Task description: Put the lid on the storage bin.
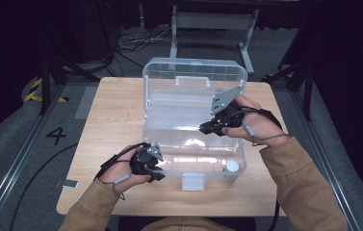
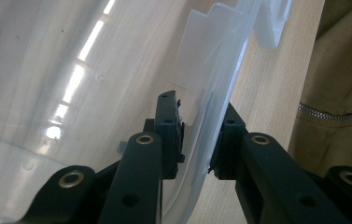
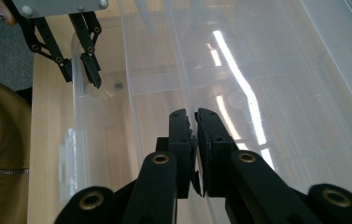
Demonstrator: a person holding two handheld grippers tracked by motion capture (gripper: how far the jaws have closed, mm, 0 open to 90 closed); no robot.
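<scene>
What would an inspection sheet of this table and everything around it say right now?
Surface: pale wooden table, bare around the box.
Job's things: clear plastic box, lid standing open; white-capped bottle in its near right corner.
Clutter: nothing seen.
Grippers: left gripper straddles the box's front wall, one jaw each side; right gripper inside the box, jaws nearly together, nothing between them.
Cables: one trails from each gripper; more lie on the floor behind.
Surroundings: grey floor, a "4" marking, metal frame legs, dark room.
</scene>
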